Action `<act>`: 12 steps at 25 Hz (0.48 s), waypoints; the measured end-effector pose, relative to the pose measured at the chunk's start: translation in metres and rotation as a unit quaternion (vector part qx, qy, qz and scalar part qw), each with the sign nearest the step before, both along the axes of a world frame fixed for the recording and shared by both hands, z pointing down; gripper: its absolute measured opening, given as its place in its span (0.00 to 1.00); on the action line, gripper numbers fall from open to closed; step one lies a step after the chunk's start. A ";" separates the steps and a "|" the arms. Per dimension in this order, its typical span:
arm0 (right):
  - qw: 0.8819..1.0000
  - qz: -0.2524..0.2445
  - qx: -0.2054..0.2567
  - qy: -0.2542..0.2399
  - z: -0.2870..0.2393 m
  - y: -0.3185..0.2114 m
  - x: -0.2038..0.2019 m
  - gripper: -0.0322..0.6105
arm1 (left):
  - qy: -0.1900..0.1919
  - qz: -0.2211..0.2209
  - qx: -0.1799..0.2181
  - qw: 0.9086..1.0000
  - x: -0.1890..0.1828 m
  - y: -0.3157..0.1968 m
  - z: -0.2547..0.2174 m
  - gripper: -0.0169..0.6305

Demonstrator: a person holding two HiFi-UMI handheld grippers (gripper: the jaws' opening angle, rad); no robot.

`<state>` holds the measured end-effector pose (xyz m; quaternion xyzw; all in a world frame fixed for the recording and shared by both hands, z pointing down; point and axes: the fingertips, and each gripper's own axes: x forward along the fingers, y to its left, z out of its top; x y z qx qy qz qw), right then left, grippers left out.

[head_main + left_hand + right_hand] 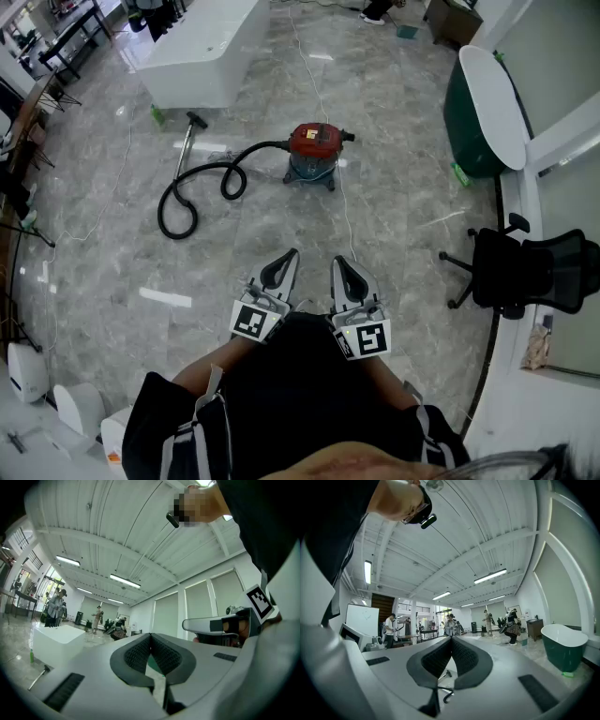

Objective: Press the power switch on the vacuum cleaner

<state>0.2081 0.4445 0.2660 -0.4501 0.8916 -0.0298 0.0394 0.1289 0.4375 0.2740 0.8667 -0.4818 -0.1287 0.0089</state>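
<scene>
**Inspector:** Position of the task item and the tools?

**Assessor:** The vacuum cleaner (314,150), which has a red top, stands on the marble floor (103,244) at upper centre of the head view. It is well apart from both tools. The left gripper (289,255) and right gripper (337,264) are at lower centre, close to the person's body. In each gripper's own view the jaws are closed together with nothing between them.

**Inspector:** Hazards, largest first?

**Assessor:** The black hose (192,192) loops over the floor left of the machine, so an approach from that side risks a snag or a trip. The thin cord (345,211) runs from the canister toward the person, right in the likely walking line — a caught foot could drag the machine. A firm jab may also shove the canister instead of working the switch, if its base rolls. The switch itself cannot be made out from here, so the wrong spot could be pressed.

**Inspector:** Brands, labels, writing?

**Assessor:** None can be read, and any marking on the canister is too small. The marker cubes (251,322) carry black-and-white patterns only.
</scene>
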 end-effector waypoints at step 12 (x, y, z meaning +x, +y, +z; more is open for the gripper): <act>0.998 -0.055 -0.012 -0.023 0.004 0.017 0.017 0.08 | -0.028 -0.002 -0.059 0.998 0.029 0.004 0.024 0.05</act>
